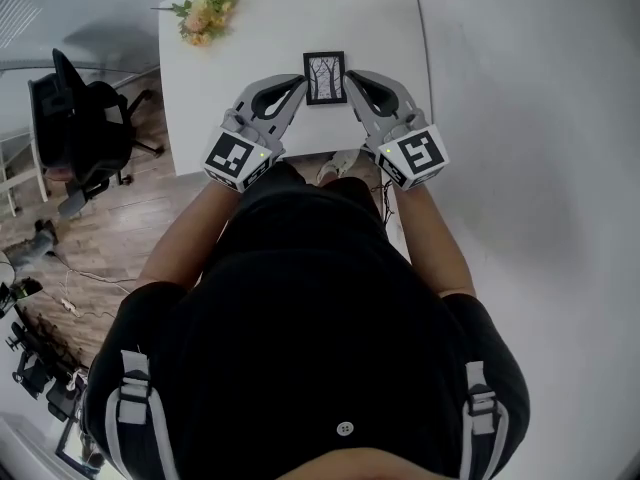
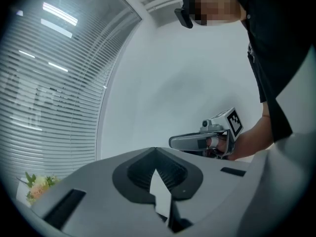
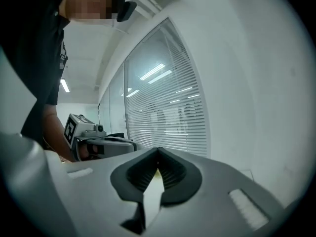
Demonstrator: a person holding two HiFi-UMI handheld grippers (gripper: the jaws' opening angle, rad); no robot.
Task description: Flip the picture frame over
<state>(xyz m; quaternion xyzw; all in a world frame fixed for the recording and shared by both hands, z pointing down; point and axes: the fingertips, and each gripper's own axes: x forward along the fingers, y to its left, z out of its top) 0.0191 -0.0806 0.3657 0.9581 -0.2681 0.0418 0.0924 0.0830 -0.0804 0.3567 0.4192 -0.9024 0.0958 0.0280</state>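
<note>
Left gripper [image 1: 299, 81] and right gripper [image 1: 353, 75] were both closed, holding nothing, raised off the table [image 1: 385, 23]. The picture frame [image 1: 325, 77] lay flat (print upward). Risk: closed jaws coming down could shove it instead of gripping

Left gripper [image 2: 156, 151] jaws together, empty; right gripper [image 2: 174, 142] beyond; flowers [image 2: 38, 185] low-left

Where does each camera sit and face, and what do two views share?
Head view: on the person's head, looking down at table, picture frame, left gripper, right gripper; torso, forearms show.
Left gripper view: on that gripper, along its shut jaws towards window blinds; right gripper and forearm show.
Right gripper view: on that gripper, along its shut jaws towards blinds; left gripper, forearm show.
Shared: flowers in head and left gripper views.
</note>
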